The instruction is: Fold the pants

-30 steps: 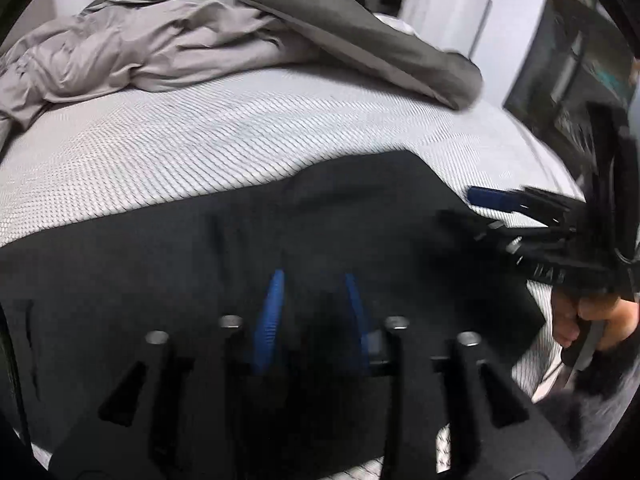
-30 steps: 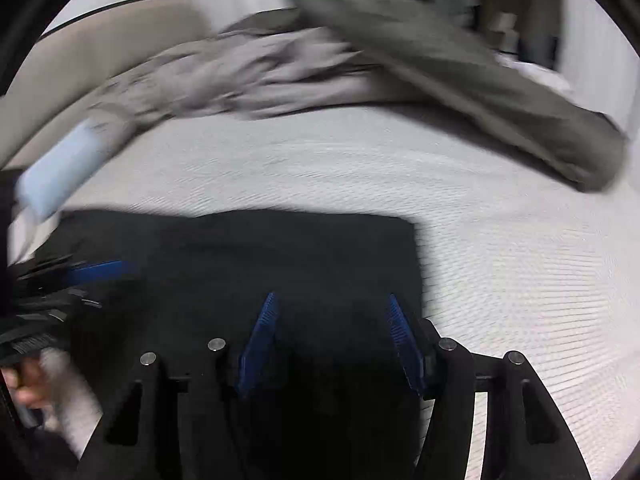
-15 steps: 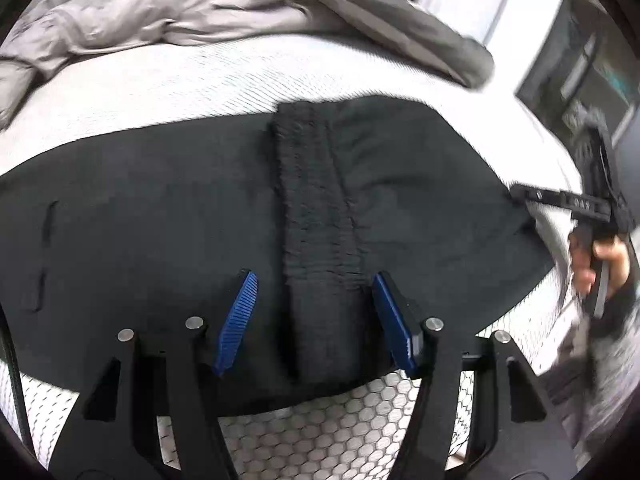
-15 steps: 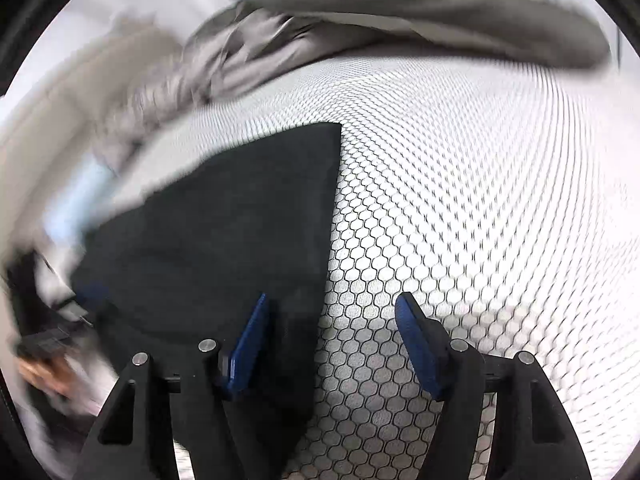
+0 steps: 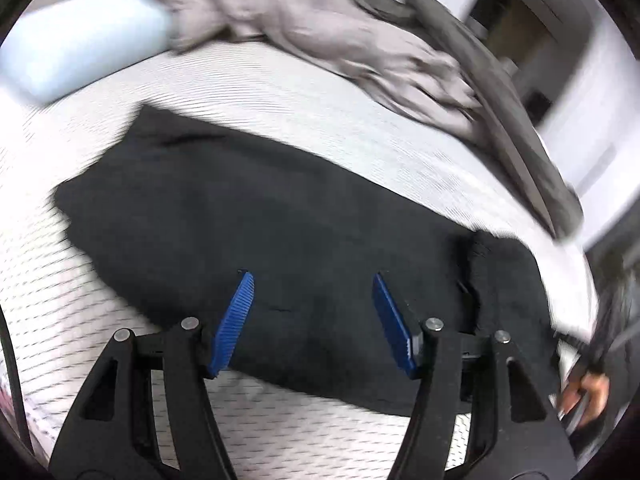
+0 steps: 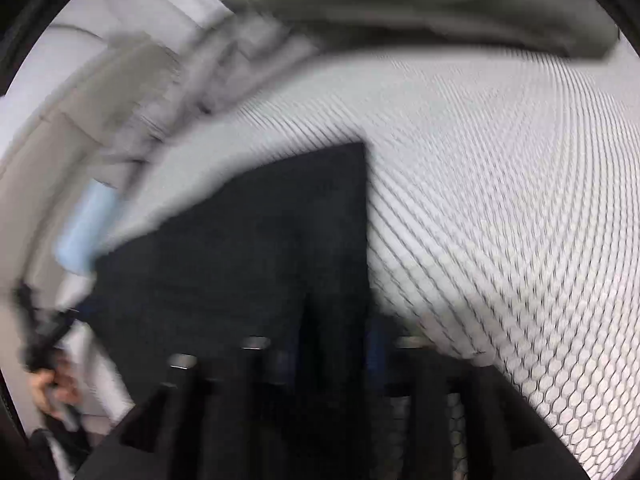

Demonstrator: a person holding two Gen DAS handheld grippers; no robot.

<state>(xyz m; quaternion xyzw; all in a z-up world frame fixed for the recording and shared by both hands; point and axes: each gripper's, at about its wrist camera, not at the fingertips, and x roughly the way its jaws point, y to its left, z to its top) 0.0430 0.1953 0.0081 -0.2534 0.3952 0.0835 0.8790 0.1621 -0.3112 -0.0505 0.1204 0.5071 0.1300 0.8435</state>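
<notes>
The left hand-held gripper (image 5: 312, 312) hovers over the black fabric pants (image 5: 280, 232) with its 2 blue ribbed pads (image 5: 236, 320) standing wide and nothing between them. The right hand-held gripper (image 6: 332, 356) is low against the right edge of the pants; its jaws have just been closing, and dark cloth sits between them, but blur hides whether the pads press on it, so I cannot tell if it grips.

The pants lie flat across the white honeycomb-patterned bed (image 6: 500, 240), partly folded, with a thicker doubled band showing at their right end in the left wrist view.

Risks, as I judge them: a pinch catching only 1 layer would let the lower layer slide and skew the fold; a fast pull could drag the whole garment across the slick cover instead of turning it over.

The near edge of the pants lies close to the bed's edge. Beyond the pants the bed is bare up to a crumpled grey blanket (image 5: 360, 48) and a pale blue pillow (image 5: 80, 44), which limit the far side.
</notes>
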